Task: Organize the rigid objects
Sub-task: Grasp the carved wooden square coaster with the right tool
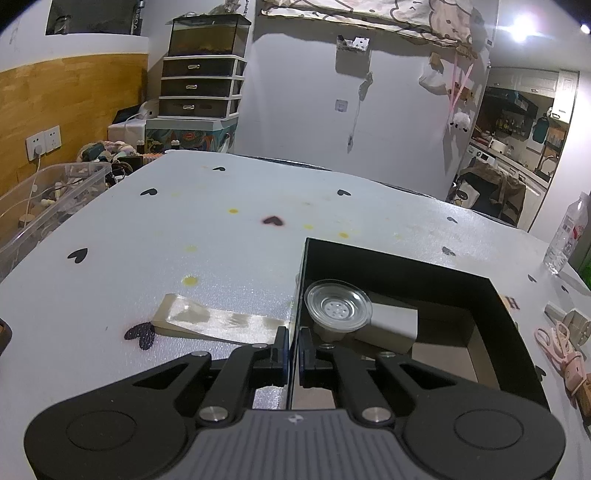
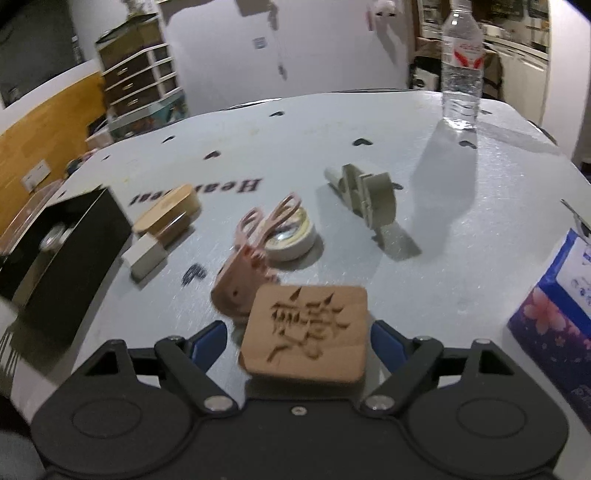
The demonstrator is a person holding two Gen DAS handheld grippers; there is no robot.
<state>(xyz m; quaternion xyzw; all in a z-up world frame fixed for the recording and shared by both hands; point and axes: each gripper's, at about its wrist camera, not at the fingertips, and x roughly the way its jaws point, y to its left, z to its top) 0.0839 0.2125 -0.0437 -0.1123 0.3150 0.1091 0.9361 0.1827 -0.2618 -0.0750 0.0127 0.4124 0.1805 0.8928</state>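
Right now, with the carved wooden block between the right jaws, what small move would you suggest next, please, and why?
Probably close the right gripper on the carved wooden block: its jaws stand wide either side, apparently not pressing. The left gripper already pinches the black box's wall, steadying it.

This is a lived-in home. A white worktop printed with small black hearts stands in a room with white walls and a wood panel carrying wall sockets. A plastic drawer unit with a tank on top stands against the wall. Through a doorway on the right a kitchen shows, with cabinets and bottles on a shelf. A clear bin of odds and ends sits at the left.
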